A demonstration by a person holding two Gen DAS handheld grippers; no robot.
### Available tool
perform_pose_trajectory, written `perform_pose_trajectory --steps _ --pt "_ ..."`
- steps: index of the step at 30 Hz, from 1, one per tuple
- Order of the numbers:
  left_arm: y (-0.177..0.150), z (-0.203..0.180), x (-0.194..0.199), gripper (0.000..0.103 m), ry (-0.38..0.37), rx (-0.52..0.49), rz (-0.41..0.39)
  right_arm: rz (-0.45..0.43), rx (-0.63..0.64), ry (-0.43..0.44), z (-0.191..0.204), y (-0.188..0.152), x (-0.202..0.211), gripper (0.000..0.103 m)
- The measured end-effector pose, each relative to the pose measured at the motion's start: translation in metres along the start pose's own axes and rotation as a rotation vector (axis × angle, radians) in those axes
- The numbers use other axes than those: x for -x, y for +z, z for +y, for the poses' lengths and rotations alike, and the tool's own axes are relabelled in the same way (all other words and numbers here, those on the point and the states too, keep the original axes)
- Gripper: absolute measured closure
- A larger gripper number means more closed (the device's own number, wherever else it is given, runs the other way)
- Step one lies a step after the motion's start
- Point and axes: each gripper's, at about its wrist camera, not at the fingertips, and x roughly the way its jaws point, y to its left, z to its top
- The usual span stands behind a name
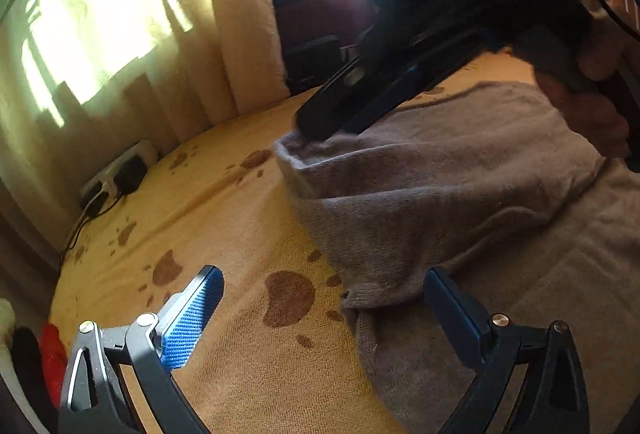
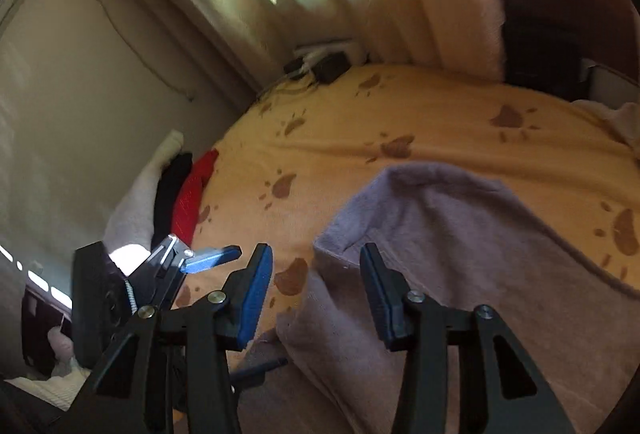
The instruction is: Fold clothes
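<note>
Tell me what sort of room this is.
Most likely a bedroom: a bed under a yellow paw-print blanket, curtains over a sunlit window, and a pile of clothes by the wall, with a grey sweater spread out for folding.

Grey-brown sweater (image 1: 440,194), paw-printed tan blanket (image 1: 240,234)

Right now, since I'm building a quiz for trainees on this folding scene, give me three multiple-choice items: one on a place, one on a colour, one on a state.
1. Where is the stack of spare clothes?
A on a chair
B at the edge of the blanket, by the wall
C in a drawer

2. The blanket's paw prints are:
A brown
B green
C blue

3. The left gripper is:
A shut on a sock
B open and empty
C shut on a hanger

Key:
1 B: white, black and red pieces lie at that edge.
2 A: brown marks on yellow.
3 B: its pads stand wide apart, beside the sweater.
</note>
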Motion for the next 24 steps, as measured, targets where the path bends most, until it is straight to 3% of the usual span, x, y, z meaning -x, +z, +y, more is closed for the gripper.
perform_pose_trajectory --steps 3,4,5,6,12,16,21,23,24 --pt "0.004 0.01 -0.01 0.001 -0.115 0.05 -0.006 0.103 0.042 -0.11 0.003 0.007 -0.036 0.055" --pt "0.004 0.018 -0.015 0.001 -0.147 0.098 0.001 0.128 0.054 -0.142 0.002 0.008 -0.044 0.079" --pt "0.003 0.026 -0.021 0.001 -0.165 0.143 0.017 0.13 0.059 -0.168 -0.001 0.009 -0.047 0.096" --pt "0.003 0.033 -0.027 0.002 -0.18 0.183 0.035 0.11 0.06 -0.179 -0.003 0.011 -0.045 0.097" --pt "-0.004 0.054 -0.041 0.002 -0.163 0.311 0.091 -0.036 0.053 -0.152 -0.002 0.047 -0.026 0.097" --pt "-0.008 0.061 -0.042 0.002 -0.126 0.331 0.108 -0.018 0.08 -0.094 0.005 0.064 -0.052 0.097" --pt "-0.016 0.076 -0.043 0.001 -0.092 0.373 0.121 0.043 0.096 -0.111 -0.005 0.063 -0.091 0.09" --pt "-0.018 0.082 -0.044 0.001 -0.107 0.389 0.125 -0.011 0.09 -0.148 -0.011 0.056 -0.069 0.079" --pt "-0.019 0.084 -0.045 0.001 -0.113 0.397 0.125 -0.047 0.089 -0.169 -0.014 0.052 -0.054 0.057"
